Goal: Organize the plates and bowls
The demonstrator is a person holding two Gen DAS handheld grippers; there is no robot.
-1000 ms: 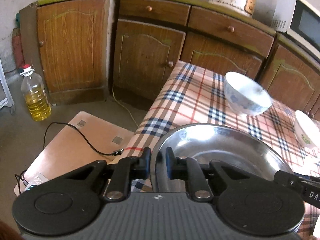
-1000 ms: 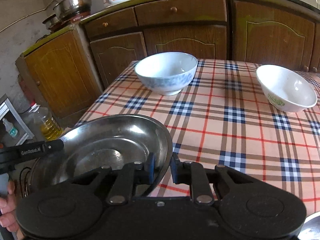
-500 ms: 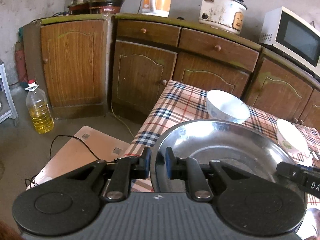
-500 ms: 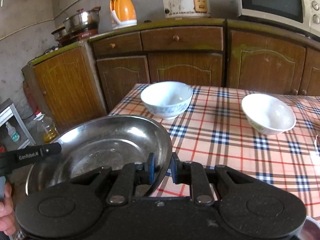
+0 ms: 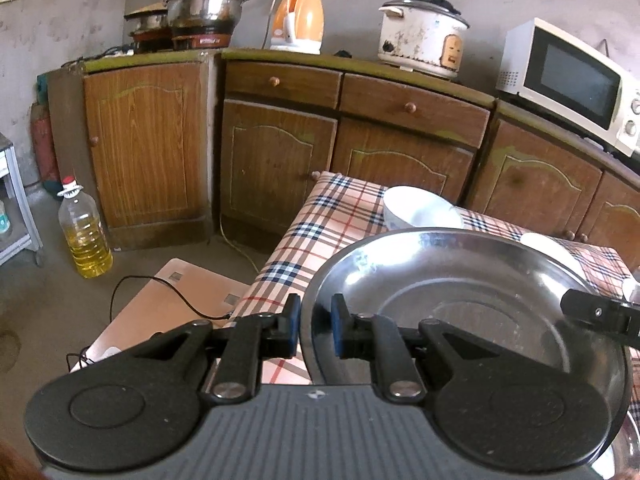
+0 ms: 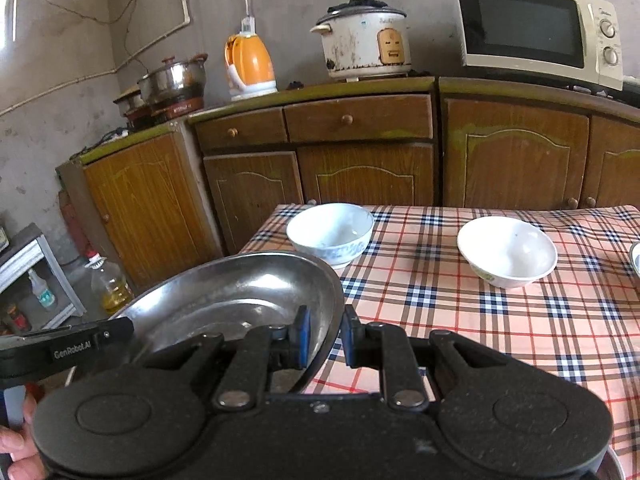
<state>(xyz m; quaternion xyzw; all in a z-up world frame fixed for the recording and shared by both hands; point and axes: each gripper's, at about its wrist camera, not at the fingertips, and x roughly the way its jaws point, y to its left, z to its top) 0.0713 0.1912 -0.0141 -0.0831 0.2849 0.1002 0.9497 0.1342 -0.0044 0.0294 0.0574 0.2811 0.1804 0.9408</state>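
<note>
A wide steel plate (image 5: 460, 296) hangs above the checked tablecloth (image 5: 332, 224), held from both sides. My left gripper (image 5: 315, 322) is shut on its left rim. In the right wrist view the same steel plate (image 6: 240, 300) has its right rim pinched by my right gripper (image 6: 325, 336). Each view shows the other gripper's black finger at the plate's far edge. A blue-patterned white bowl (image 6: 330, 234) and a plain white bowl (image 6: 507, 250) stand further back on the tablecloth (image 6: 480, 320). The blue-patterned bowl (image 5: 420, 210) is partly hidden behind the plate in the left wrist view.
Wooden cabinets (image 6: 360, 160) run behind the table, bearing an orange kettle (image 6: 250, 64), a rice cooker (image 6: 366, 44), a microwave (image 6: 536, 28) and pots (image 6: 174, 78). An oil bottle (image 5: 84, 234) and a board with a cable (image 5: 168, 308) lie on the floor at the left.
Both grippers have risen with the steel plate between them and pulled back, so the bowls look further off and the countertop appliances have come into view.
</note>
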